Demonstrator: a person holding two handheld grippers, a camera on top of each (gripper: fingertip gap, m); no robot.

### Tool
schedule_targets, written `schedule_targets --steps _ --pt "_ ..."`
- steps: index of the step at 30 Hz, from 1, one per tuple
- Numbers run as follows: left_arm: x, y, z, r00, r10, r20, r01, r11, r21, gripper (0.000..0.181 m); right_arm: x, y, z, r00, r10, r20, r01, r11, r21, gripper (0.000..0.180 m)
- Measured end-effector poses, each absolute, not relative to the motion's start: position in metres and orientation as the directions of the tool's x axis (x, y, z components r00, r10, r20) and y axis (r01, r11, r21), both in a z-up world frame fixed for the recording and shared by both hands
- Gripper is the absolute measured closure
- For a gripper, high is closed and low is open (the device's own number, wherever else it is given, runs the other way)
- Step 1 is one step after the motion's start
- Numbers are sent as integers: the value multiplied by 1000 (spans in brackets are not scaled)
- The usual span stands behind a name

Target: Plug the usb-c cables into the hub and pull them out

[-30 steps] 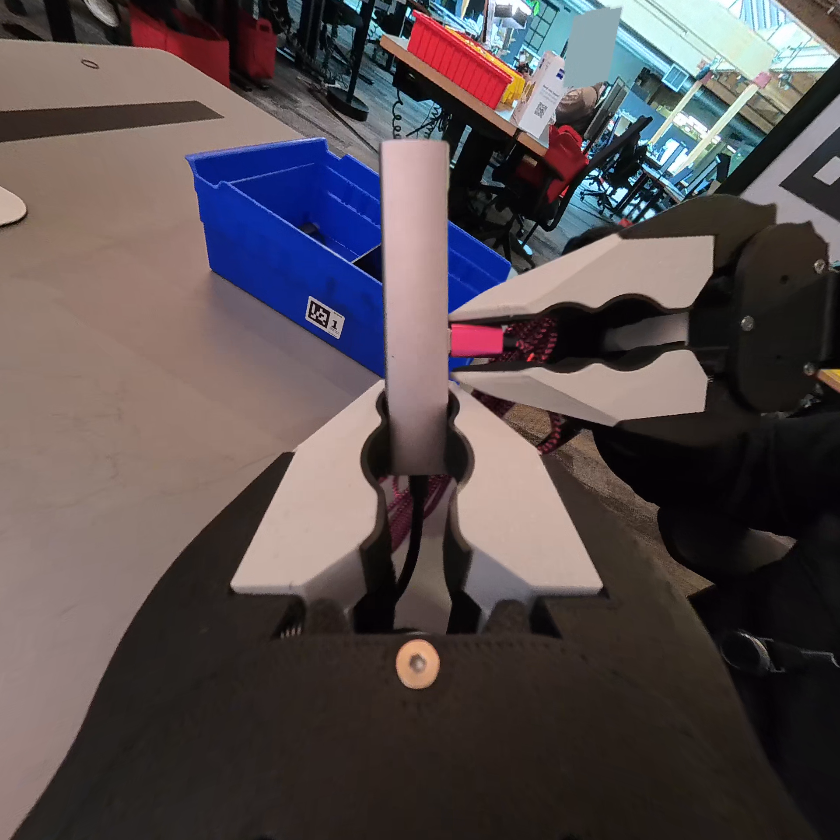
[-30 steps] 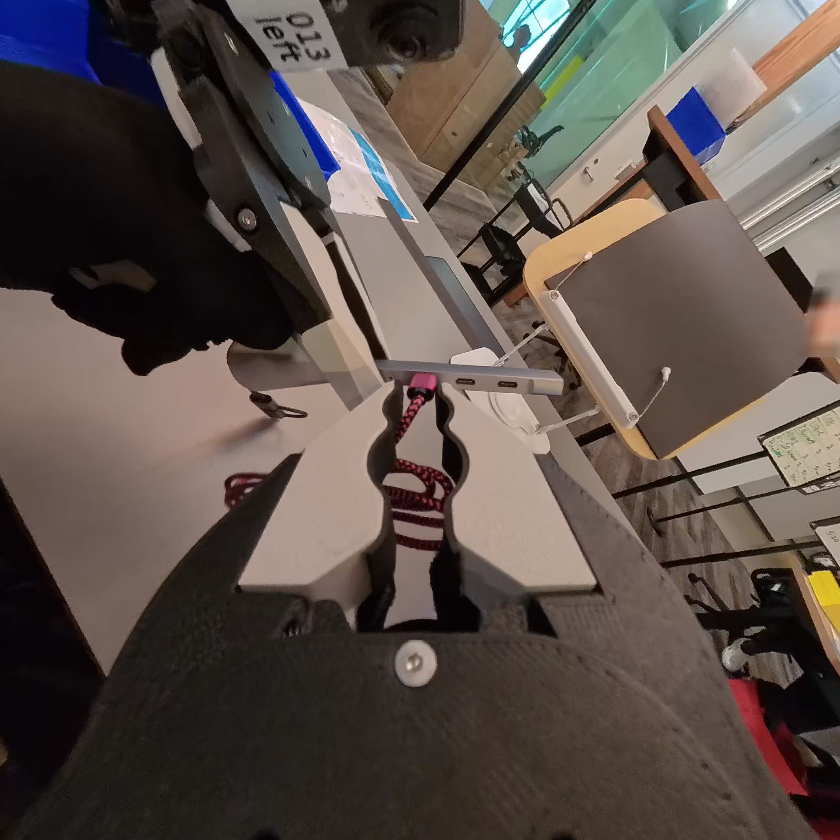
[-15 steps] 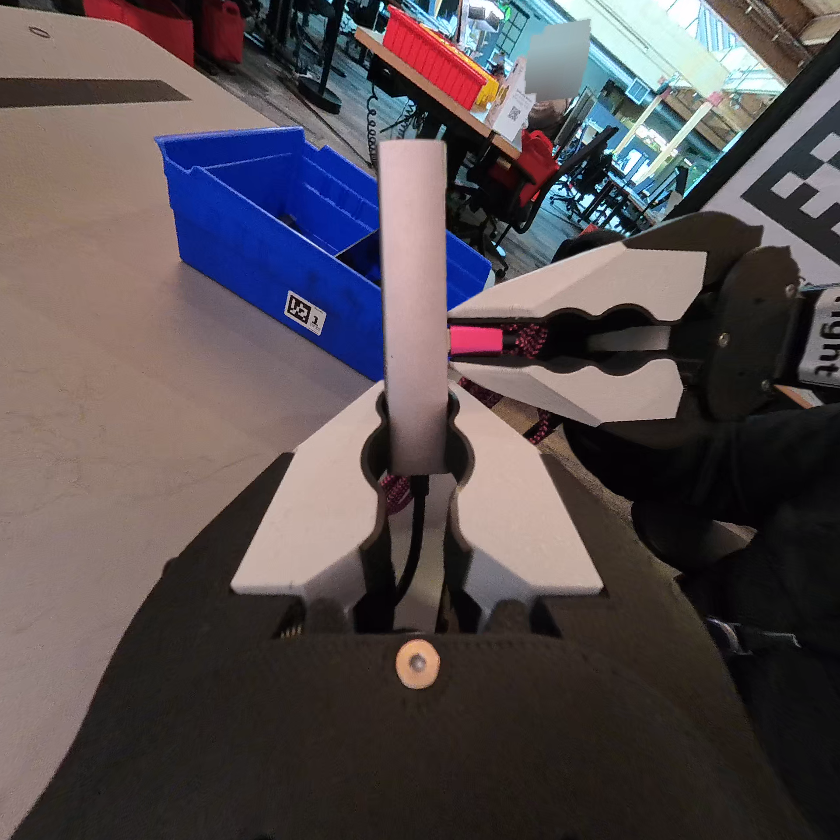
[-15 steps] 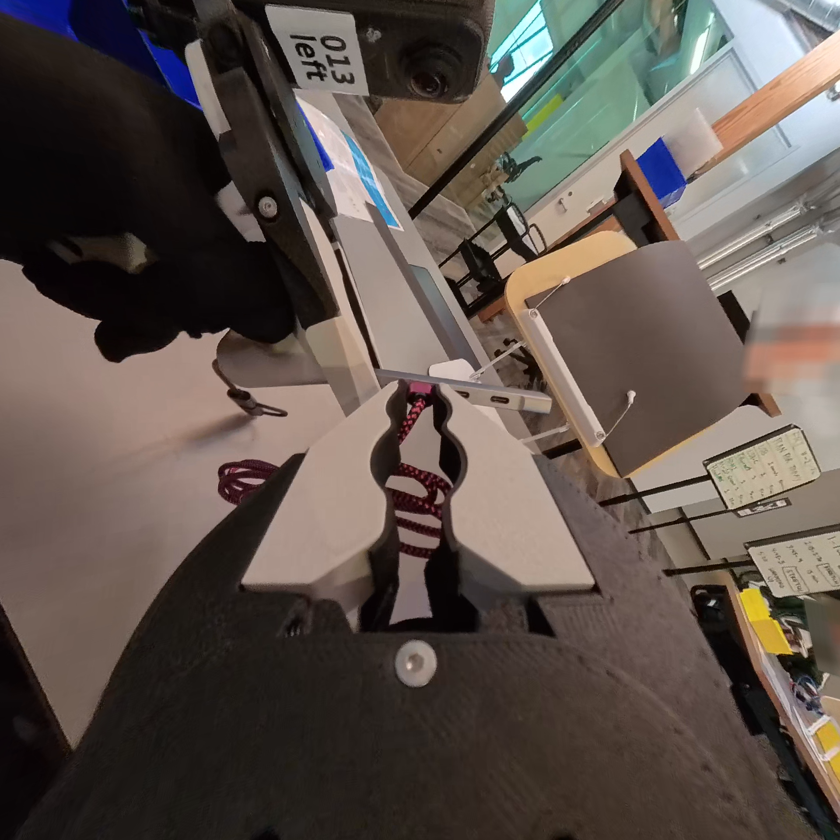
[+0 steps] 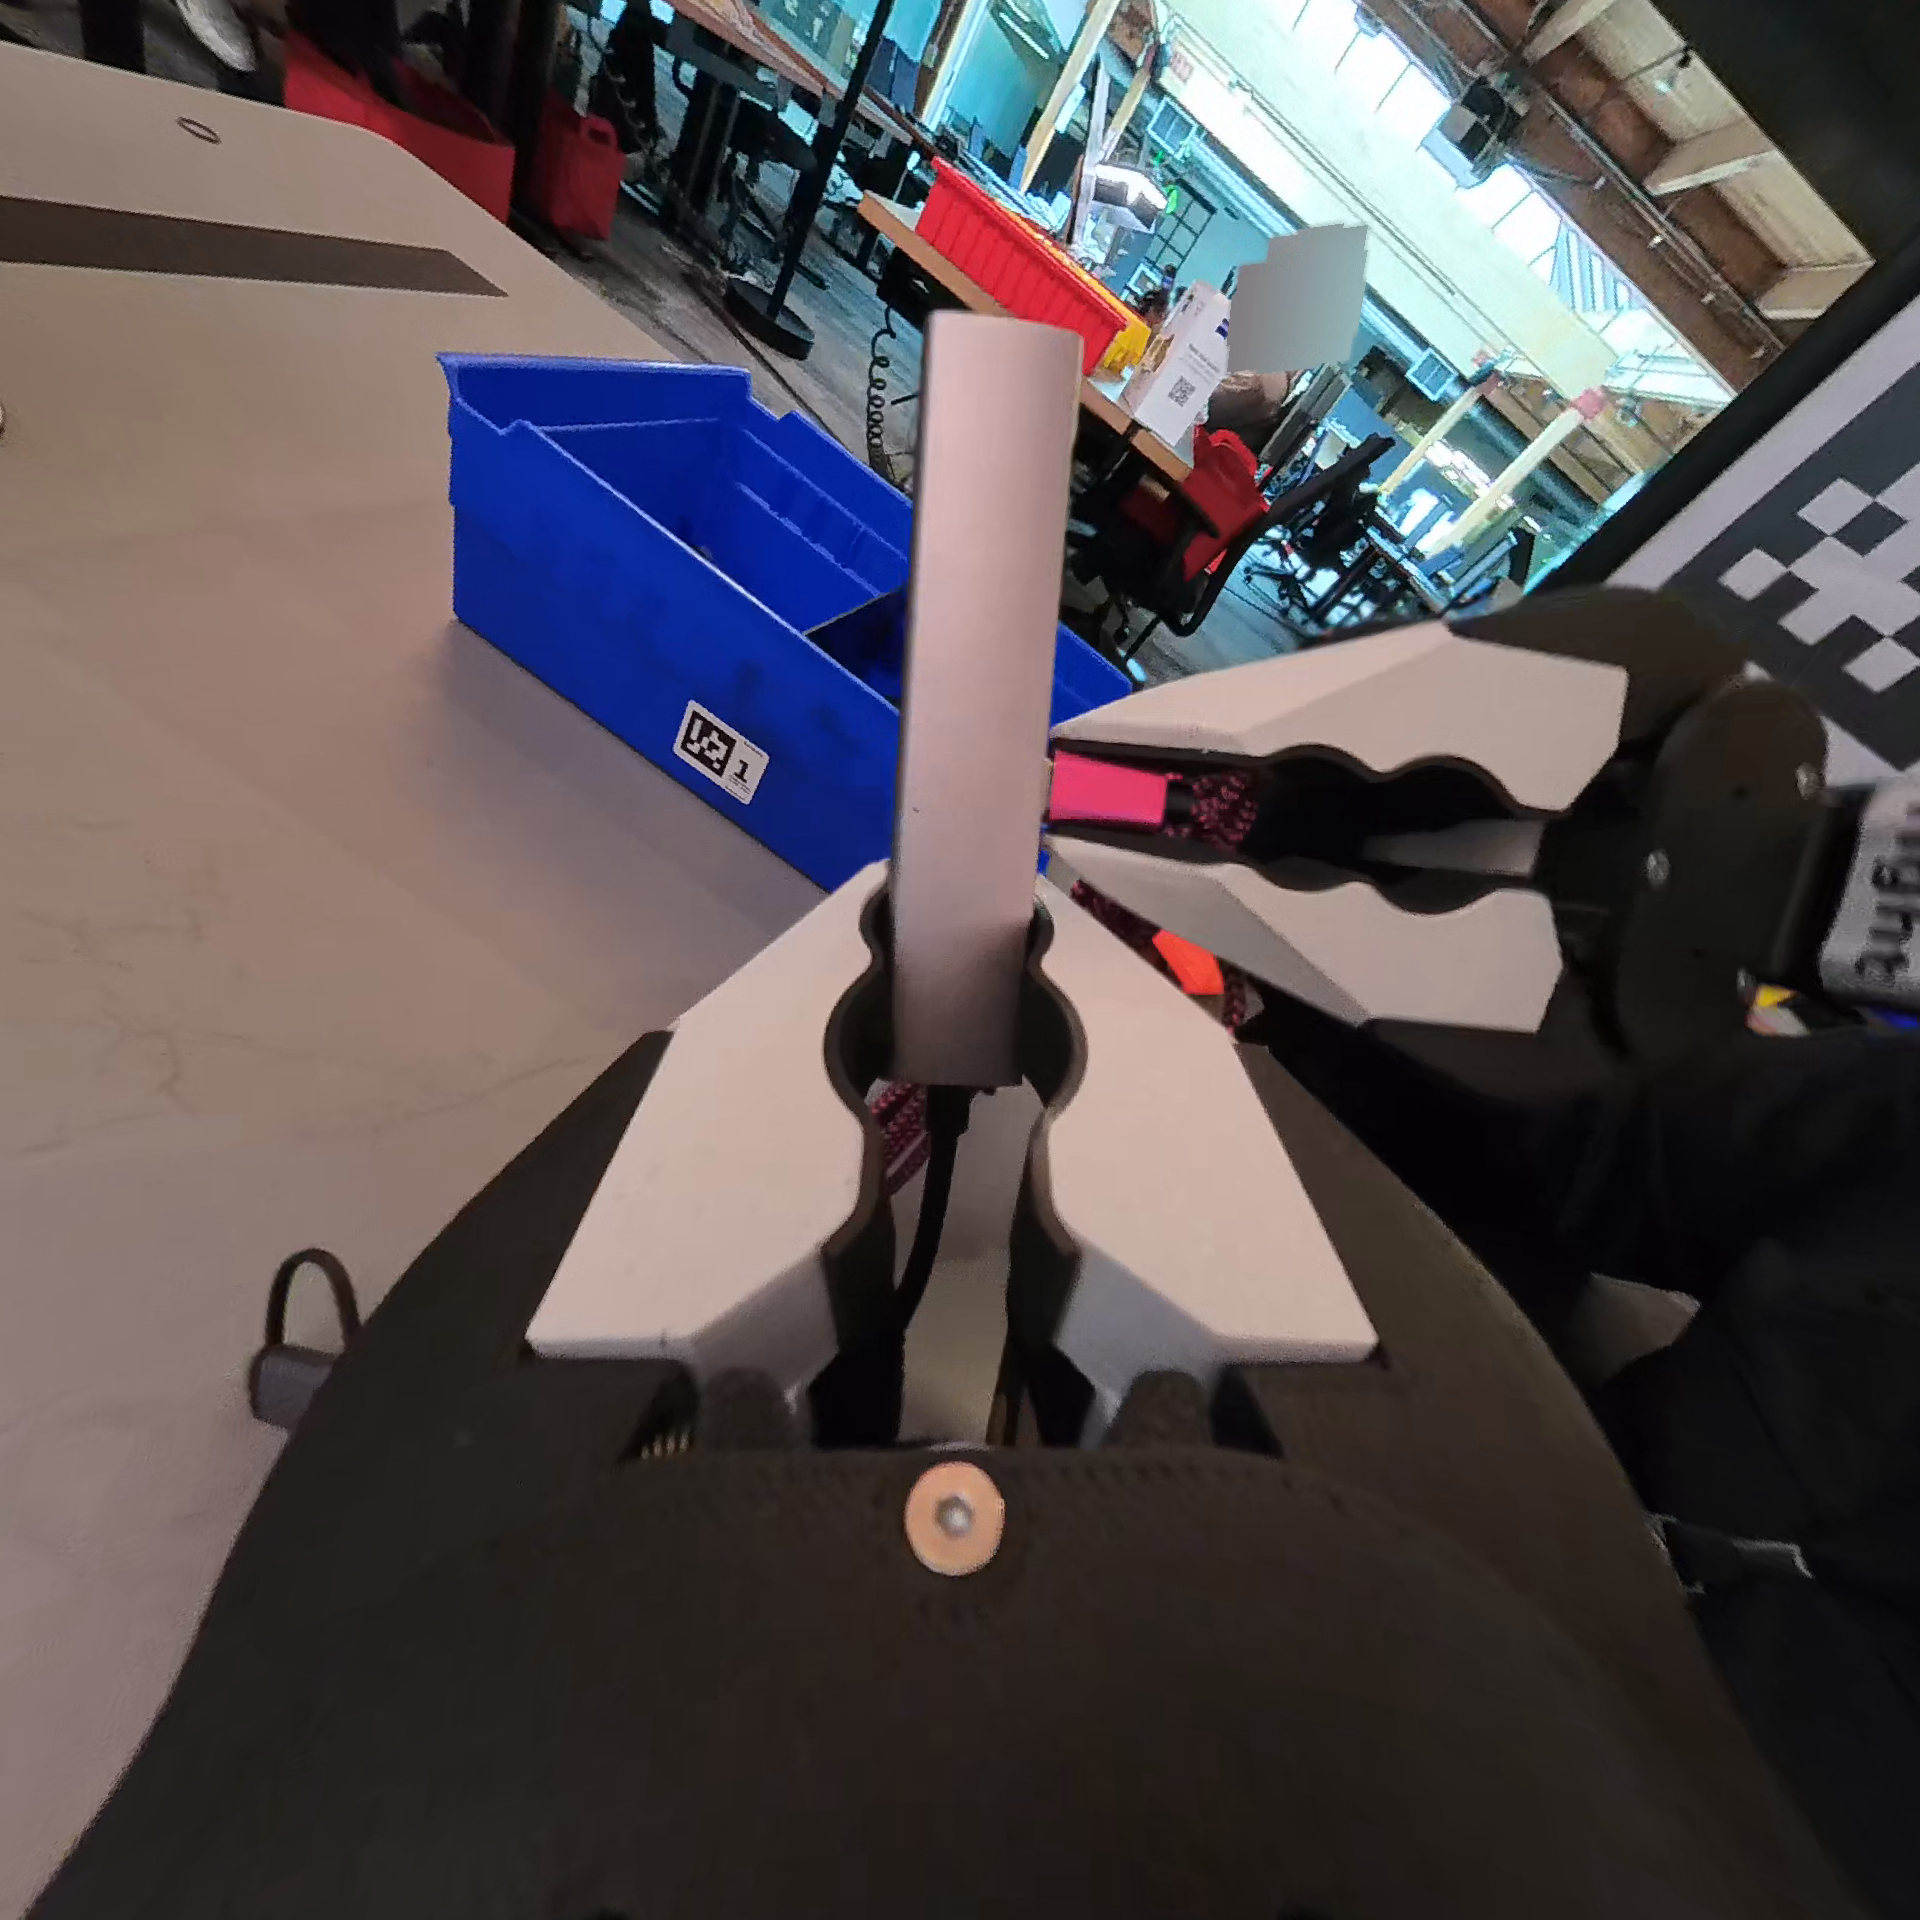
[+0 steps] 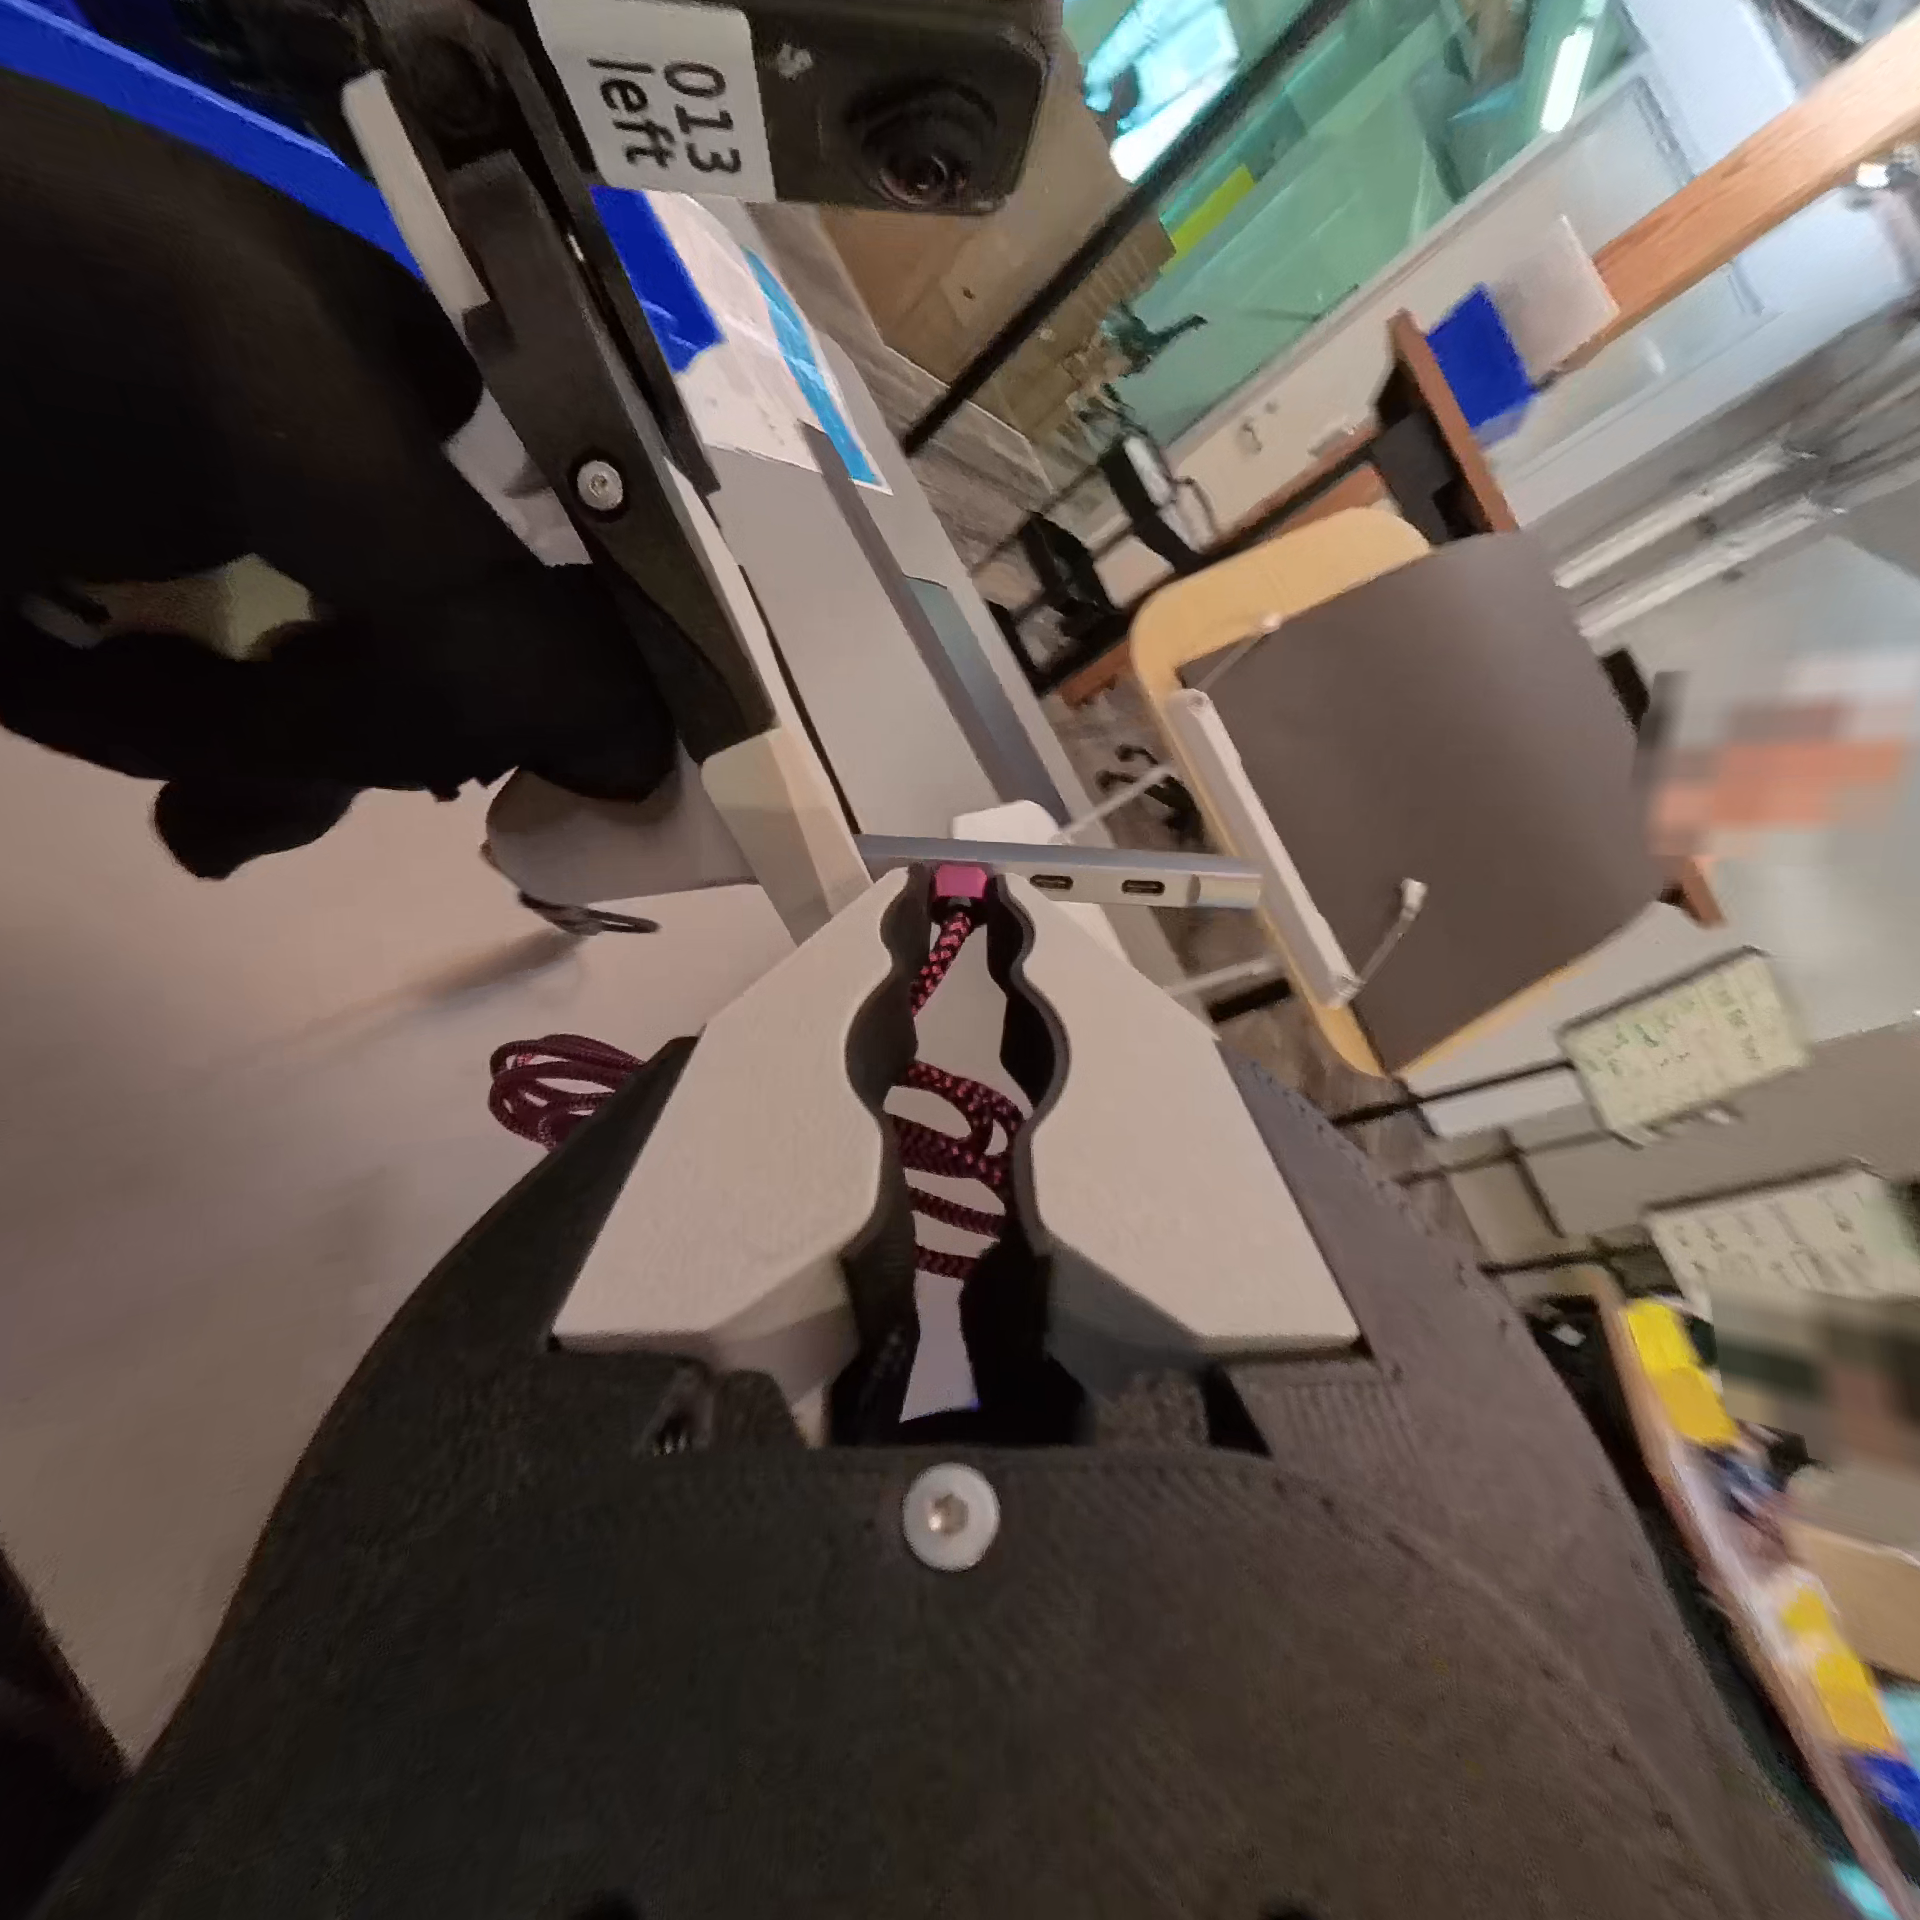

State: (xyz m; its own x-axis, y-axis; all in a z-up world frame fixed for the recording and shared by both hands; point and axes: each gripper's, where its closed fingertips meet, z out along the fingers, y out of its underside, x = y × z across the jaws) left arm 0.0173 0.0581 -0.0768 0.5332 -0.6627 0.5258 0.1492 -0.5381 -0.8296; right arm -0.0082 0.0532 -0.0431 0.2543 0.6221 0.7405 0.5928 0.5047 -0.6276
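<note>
The left gripper (image 5: 961, 914) is pressed in on the lower end of the hub (image 5: 985, 665), a slim grey metal bar that stands upright between its two pale fingers and rises well above their tips. A thin black lead (image 5: 930, 1195) hangs from the hub's bottom end down through the gap between the fingers.

The right gripper (image 5: 1049, 790) comes in from the right side of the hub, its fingers narrowed onto the pink plug (image 5: 1107, 788) of a braided pink-and-black usb-c cable (image 6: 951, 1132). In the left wrist view the plug's front end meets the hub's right edge; whether it is fully seated cannot be told. In the right wrist view the same plug (image 6: 958, 883) sits at the tips of that gripper (image 6: 956, 894), against the hub's long side (image 6: 1101, 873), which runs crosswise just ahead of the fingertips. Two free oval ports (image 6: 1096, 886) lie farther right along that side. The cable runs back between the fingers in loose loops, and another coil of it (image 6: 556, 1081) lies on the surface to the left of the gripper.

Beyond the left gripper, a blue bin (image 5: 665, 582) rests on the pale grey surface (image 5: 260, 831), just behind and left of the hub.
</note>
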Motion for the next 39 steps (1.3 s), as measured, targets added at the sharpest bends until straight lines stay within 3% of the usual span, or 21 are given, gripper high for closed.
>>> schedule_targets --steps 2,5,9,14,19,24,27,30,36,39 --pt "18 55 -73 518 -670 531 162 -533 -830 164 -8 51 -41 214 700 682 542 496 -679 171" --pt "19 56 -68 488 -675 553 188 -537 -822 164 -8 52 -36 163 699 696 536 530 -658 170" --pt "19 64 -60 503 -660 558 227 -522 -822 164 -7 57 -29 256 552 794 603 550 -577 171" --pt "17 64 -67 518 -625 583 252 -540 -803 164 -9 58 -35 288 561 776 598 527 -604 171" --pt "-52 77 -68 528 -524 668 444 -500 -743 165 15 62 -3 230 745 627 467 480 -742 170" --pt "-38 72 -75 671 -544 504 219 -504 -836 165 40 85 21 222 754 619 480 468 -742 171" --pt "-49 75 -74 613 -536 581 308 -515 -800 165 78 110 49 329 718 614 484 430 -762 171" --pt "-42 68 -81 620 -564 546 240 -525 -816 164 127 140 67 461 647 607 497 379 -781 170" --pt "-34 69 -73 598 -593 539 238 -511 -826 165 197 187 0 622 590 516 522 179 -834 170" --pt "-30 69 -74 606 -598 525 212 -515 -831 164 227 208 -68 602 538 589 669 63 -741 171"
